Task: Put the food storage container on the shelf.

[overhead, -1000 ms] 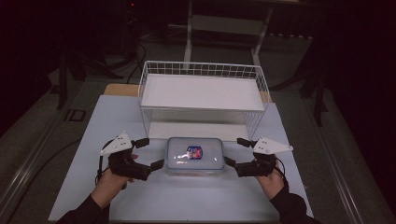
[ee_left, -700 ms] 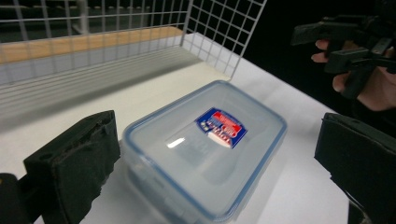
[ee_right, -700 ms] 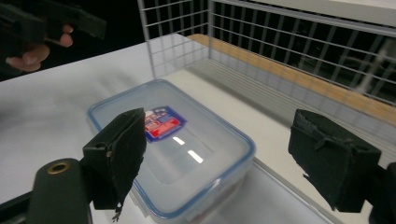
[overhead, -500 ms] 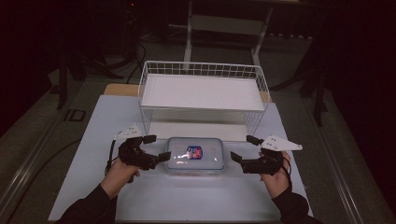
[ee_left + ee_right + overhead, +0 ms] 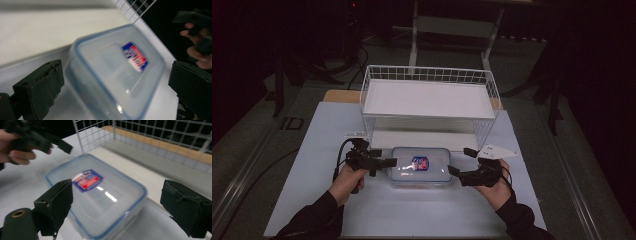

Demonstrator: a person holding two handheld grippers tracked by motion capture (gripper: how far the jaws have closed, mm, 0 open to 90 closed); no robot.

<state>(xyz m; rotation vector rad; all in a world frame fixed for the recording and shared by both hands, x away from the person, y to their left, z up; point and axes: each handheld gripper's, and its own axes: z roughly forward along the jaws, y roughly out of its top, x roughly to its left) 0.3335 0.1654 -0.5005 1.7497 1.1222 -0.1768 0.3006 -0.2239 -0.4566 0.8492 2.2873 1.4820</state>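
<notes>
**On the counter, a lidded box between two open claws**

On the white counter (image 5: 312, 150) we see a clear plastic box (image 5: 421, 166) with a blue-rimmed lid and a red and blue label (image 5: 422, 162); it lies flat just in front of the white wire basket (image 5: 428, 95), near the counter's middle; the basket stands behind it on wire legs, with a white floor inside.

At the box's left end we find the left claw (image 5: 388, 162), held in the person's left hand (image 5: 346, 179); its tip is at the box's short side, though we cannot tell whether it touches; in the left gripper view the two black jaws stand wide apart with the box (image 5: 112, 72) between and beyond them, gripping nothing; that picture is blurred.

At the box's right end we find the right claw (image 5: 459, 162), held in the right hand (image 5: 494, 187), with a grey plate (image 5: 497, 151) on top; in the right gripper view its jaws are likewise spread wide, the box (image 5: 96, 195) lying between them and ahead, the label (image 5: 87, 180) facing up; the other hand and its gripper show at the upper left there.
</notes>
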